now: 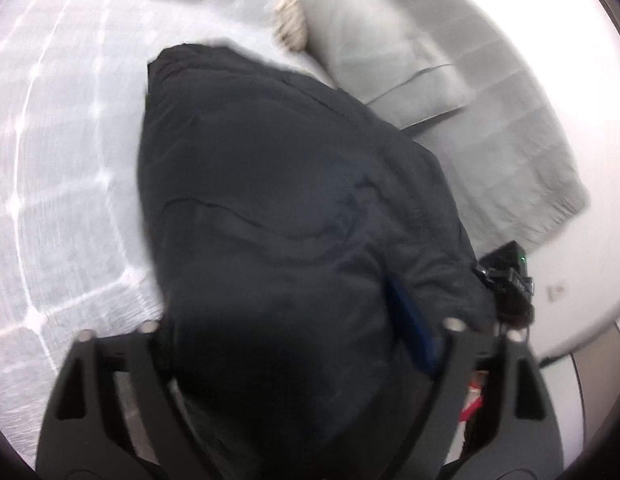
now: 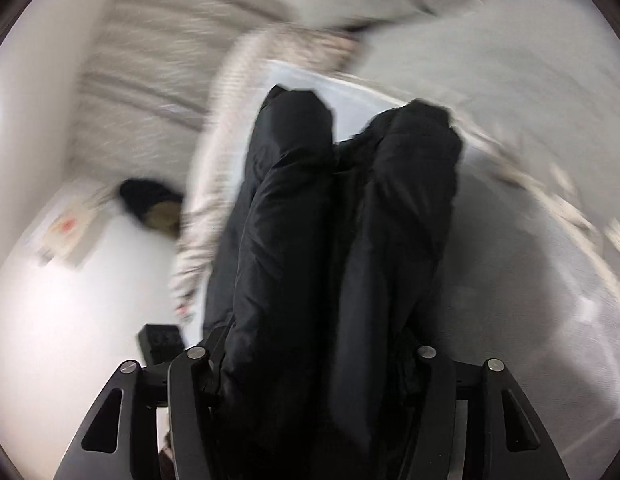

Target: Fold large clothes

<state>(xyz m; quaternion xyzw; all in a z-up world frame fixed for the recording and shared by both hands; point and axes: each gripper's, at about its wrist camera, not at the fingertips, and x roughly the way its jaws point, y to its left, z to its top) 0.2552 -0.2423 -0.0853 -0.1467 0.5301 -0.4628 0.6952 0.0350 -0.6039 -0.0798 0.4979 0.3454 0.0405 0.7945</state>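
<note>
Here the left gripper has its jaws spread wide, and a thick bunch of a black padded jacket fills the whole gap between them. The fabric bulges over both fingers, so the pads are hidden, but the cloth looks gathered and held there. From the gripper the jacket runs up toward twelve o'clock as one broad dark mass, ending in a rounded edge near eleven o'clock. It lies over a pale grey quilted bedcover that takes up the nine o'clock side. A grey pillow sits at one o'clock, with a furry beige cushion just beside it at twelve. A small black device with a green light shows at four o'clock, close to the jacket's edge.

In the right wrist view, the right gripper stands about half open, and the jacket is packed between its jaws too, rising toward twelve o'clock in two puffy folds side by side. The picture is smeared with motion. A striped, pale cloth trails along the jacket's ten o'clock side. A dark slipper lies at nine o'clock on a white floor, and a small black box sits at eight o'clock near the gripper.
</note>
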